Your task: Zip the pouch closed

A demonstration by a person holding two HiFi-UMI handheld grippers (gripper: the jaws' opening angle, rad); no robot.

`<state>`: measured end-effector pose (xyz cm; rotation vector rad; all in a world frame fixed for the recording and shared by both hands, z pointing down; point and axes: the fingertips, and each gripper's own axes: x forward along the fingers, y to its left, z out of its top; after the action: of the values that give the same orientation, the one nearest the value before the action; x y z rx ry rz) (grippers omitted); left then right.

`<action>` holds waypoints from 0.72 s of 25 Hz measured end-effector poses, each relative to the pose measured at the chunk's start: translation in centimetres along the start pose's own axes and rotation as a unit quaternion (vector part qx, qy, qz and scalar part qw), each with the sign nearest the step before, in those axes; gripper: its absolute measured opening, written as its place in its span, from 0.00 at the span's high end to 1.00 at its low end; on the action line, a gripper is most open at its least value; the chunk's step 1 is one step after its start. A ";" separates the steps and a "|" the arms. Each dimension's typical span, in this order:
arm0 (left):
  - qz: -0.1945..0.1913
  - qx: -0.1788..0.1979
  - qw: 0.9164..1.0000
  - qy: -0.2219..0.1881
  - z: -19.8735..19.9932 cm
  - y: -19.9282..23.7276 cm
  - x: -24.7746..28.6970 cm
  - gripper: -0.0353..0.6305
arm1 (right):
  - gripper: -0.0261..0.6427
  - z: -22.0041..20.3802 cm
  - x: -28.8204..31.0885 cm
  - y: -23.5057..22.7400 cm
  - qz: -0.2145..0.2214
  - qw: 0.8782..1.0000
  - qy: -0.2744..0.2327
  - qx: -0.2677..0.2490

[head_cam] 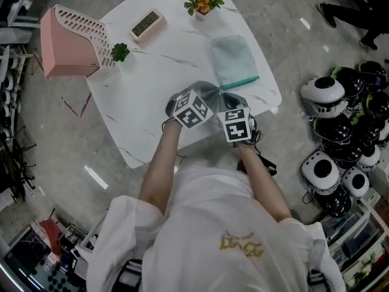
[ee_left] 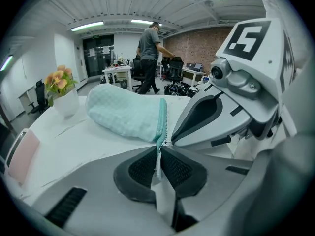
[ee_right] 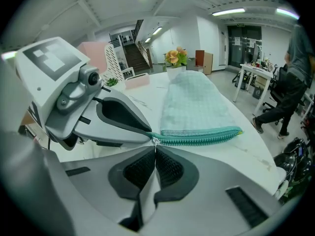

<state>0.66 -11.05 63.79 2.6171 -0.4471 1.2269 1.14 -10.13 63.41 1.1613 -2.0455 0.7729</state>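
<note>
Teal pouch [head_cam: 234, 59] seemingly lay unzipped on the desk [head_cam: 164, 72], left fingers [ee_left: 142, 168] pinching its end, right fingers [ee_right: 170, 168] clamped on the pull [ee_right: 155, 141].

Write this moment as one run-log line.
stage: both grips set at zipper end | left tool: shut on pouch corner | right tool: shut on zipper pull | pouch: flat on table

- Pinching the near corner of the mint pouch [ee_left: 125, 114] with the left gripper [ee_left: 158, 154], pads almost together.
- Lying flat on the white table [ee_left: 74, 146], teal zip [ee_left: 162, 122] along the right edge.
- Reaching in from the right: right gripper [ee_left: 173, 139], tip at the zip's near end.
- Behind: vase of flowers [ee_left: 63, 90], standing person [ee_left: 149, 58] among desks.
- At left edge, pink thing [ee_left: 22, 154], cut off.
</note>
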 end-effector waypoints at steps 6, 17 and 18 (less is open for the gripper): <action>-0.003 -0.001 1.000 0.003 0.0 -0.2 0.0 0.88 | 0.94 -0.1 -0.2 -0.2 0.000 1.000 0.003 -0.014; -0.013 -0.014 1.000 0.002 -0.1 -0.5 -0.2 0.89 | 0.94 -0.2 -0.6 -0.3 0.000 1.000 0.012 -0.029; -0.013 -0.015 1.000 0.002 -0.1 -0.5 -0.3 0.89 | 0.94 -0.1 -0.6 -0.3 0.000 0.999 0.013 -0.030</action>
<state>0.57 -10.50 63.65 2.5865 -0.4255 1.2080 1.70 -9.86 63.08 1.1137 -2.0338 0.7184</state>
